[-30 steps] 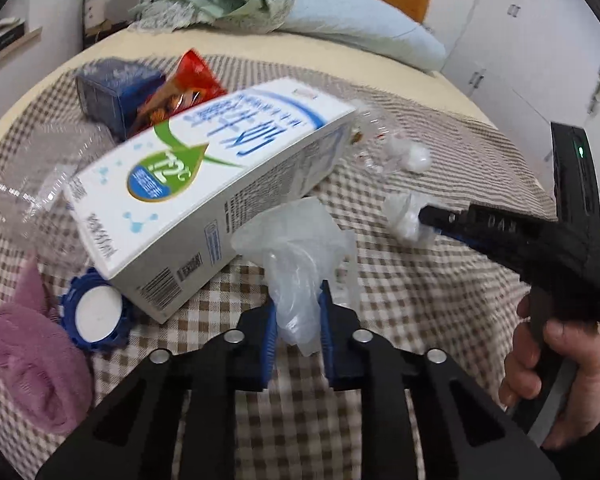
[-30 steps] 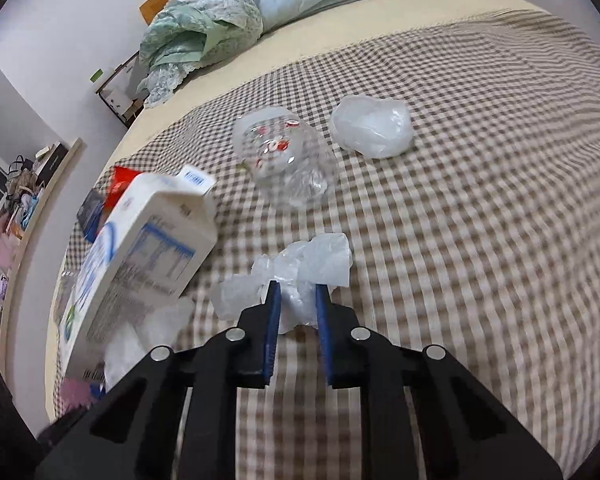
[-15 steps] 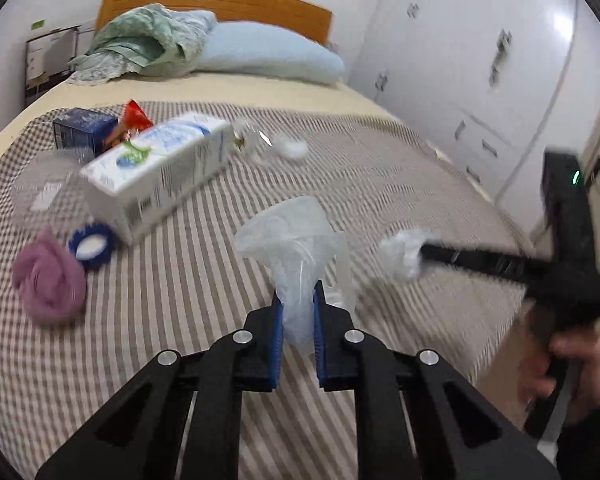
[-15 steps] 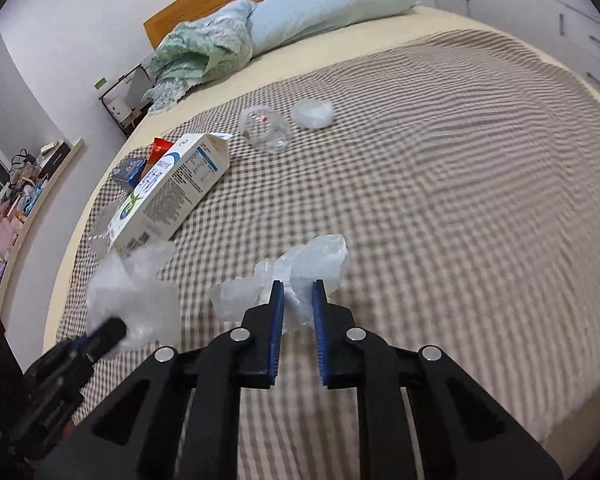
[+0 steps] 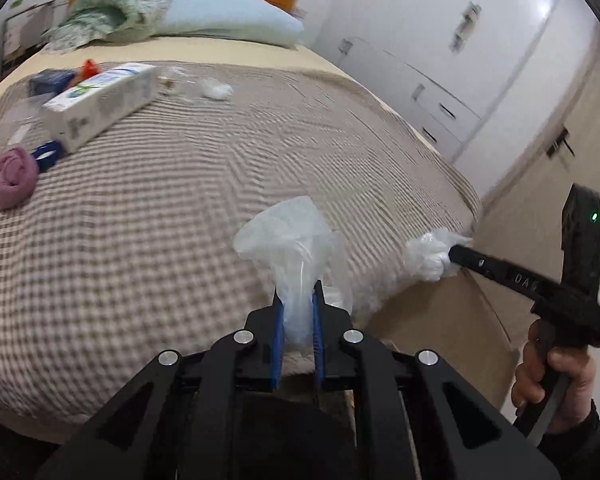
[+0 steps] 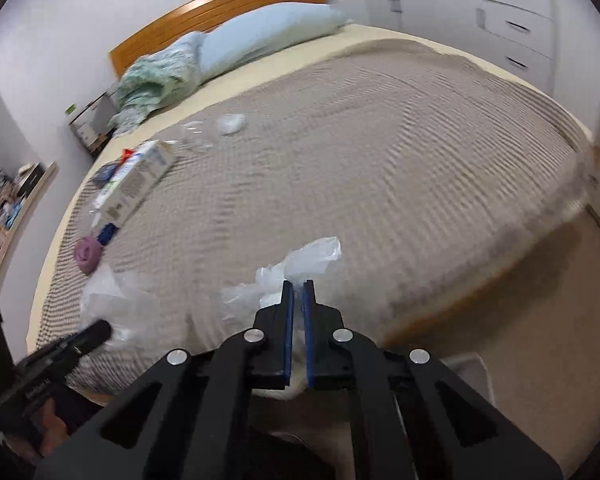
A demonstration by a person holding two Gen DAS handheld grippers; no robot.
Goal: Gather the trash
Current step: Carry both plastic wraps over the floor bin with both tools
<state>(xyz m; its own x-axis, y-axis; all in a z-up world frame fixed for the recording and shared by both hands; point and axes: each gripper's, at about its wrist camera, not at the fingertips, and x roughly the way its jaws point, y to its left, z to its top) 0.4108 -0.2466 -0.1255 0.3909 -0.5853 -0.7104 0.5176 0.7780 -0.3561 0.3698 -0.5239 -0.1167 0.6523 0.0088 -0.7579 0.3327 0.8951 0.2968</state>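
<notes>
The left gripper [image 5: 297, 300] pinches a clear plastic bag [image 5: 288, 240] above the bed's [image 5: 180, 208] foot edge; the right gripper [image 6: 296, 292] clamps crumpled plastic wrap [image 6: 300, 268] there. Both bunch upward. The milk carton's [image 5: 100, 104] print is blurred.

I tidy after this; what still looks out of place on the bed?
Litter clusters near the headboard side: a toppled milk carton, a blue lid, a purple cloth ball, and a crumpled plastic wad.

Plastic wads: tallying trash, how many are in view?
3: one in the left claw, one in the right claw, one on the bed past the carton. Others may be hidden.
</notes>
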